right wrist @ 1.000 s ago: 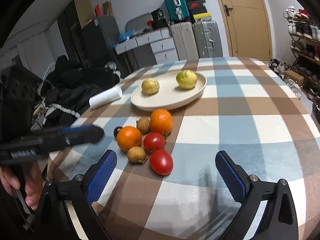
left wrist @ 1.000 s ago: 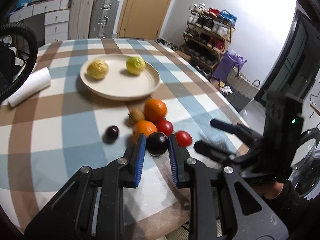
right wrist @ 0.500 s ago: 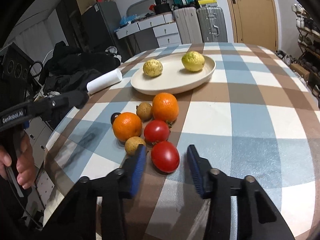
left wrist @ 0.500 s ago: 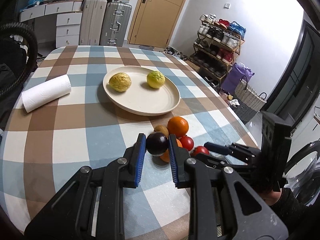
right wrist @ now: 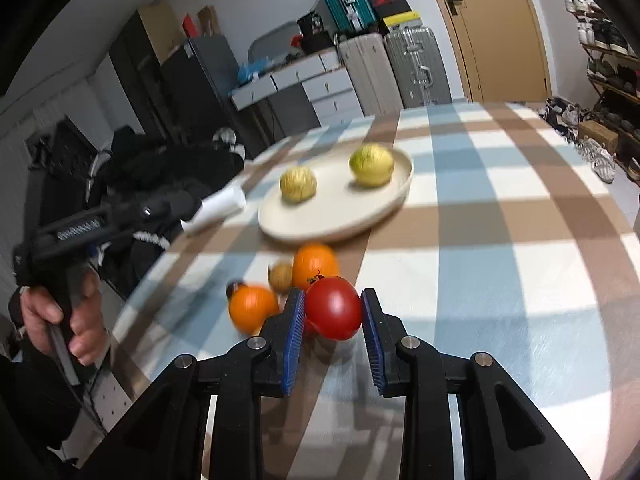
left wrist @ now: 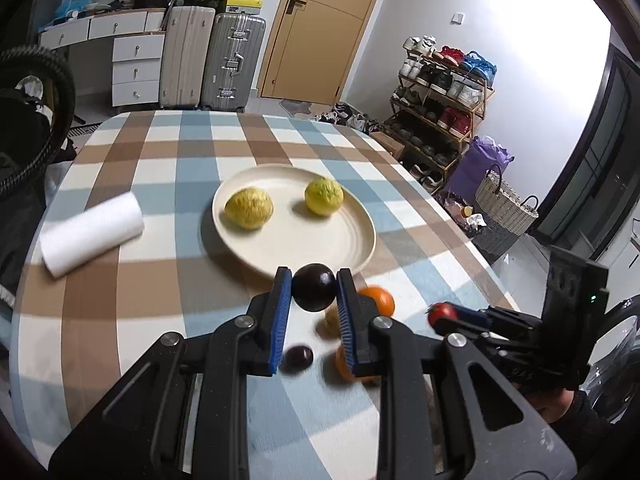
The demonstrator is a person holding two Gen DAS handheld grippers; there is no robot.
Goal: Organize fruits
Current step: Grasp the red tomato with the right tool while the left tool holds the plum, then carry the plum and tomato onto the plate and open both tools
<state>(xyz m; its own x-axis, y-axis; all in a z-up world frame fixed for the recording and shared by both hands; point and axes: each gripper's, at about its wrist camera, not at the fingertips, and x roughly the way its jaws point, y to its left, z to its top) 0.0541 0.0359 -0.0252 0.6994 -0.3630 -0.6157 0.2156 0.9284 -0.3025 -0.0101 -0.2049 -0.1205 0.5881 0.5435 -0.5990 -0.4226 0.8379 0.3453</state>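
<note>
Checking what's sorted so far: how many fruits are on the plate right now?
2. Both yellow-green fruits sit on the cream plate: one on its left side, one further right. Neither hand-held gripper's fruit is on it yet.

Dark plum (left wrist: 313,287) and red tomato (right wrist: 333,307) lifted, two yellow fruits (left wrist: 248,208) on plate (left wrist: 352,248)

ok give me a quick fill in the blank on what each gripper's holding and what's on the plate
1. The left gripper is shut on a dark ____ fruit.
2. The right gripper is shut on a ____ tomato.
3. The cream plate holds ____ yellow-green fruits.
4. The white paper roll lies ____ the plate, on the tablecloth.

Missing words: purple; red; two; beside
</note>
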